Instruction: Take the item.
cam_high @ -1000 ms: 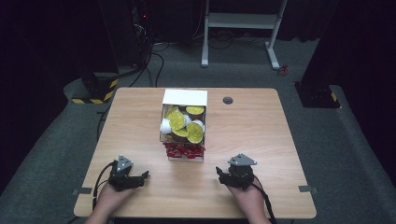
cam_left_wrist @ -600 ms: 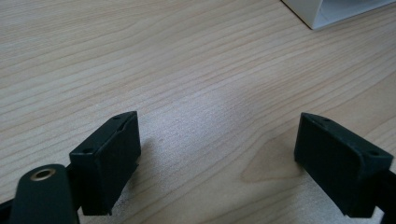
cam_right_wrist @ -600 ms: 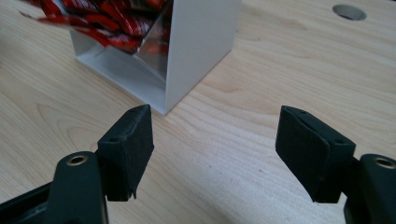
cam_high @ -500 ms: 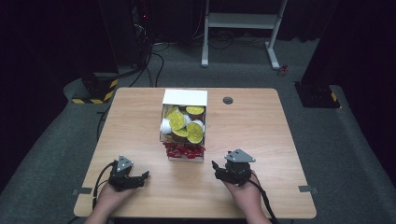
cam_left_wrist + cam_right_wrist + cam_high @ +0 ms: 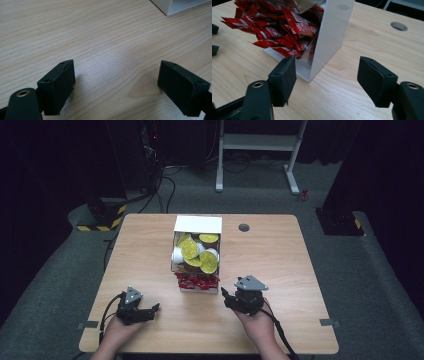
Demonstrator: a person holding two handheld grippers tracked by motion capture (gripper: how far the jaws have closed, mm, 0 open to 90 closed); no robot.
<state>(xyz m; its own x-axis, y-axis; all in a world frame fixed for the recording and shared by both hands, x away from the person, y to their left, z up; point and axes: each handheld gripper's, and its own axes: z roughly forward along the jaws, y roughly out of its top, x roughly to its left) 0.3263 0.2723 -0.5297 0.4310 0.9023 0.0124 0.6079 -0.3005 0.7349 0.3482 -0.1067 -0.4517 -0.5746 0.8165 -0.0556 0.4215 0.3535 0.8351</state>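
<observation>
Right tool (image 5: 325, 82) wide open, empty, nosing toward red sachets (image 5: 275, 27); best angled left, clear of white box wall (image 5: 332, 35).

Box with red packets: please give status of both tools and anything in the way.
Left tool open, empty, low over table. Right tool open, empty, facing box corner. Red packets spilling from box front. Nothing between.
</observation>
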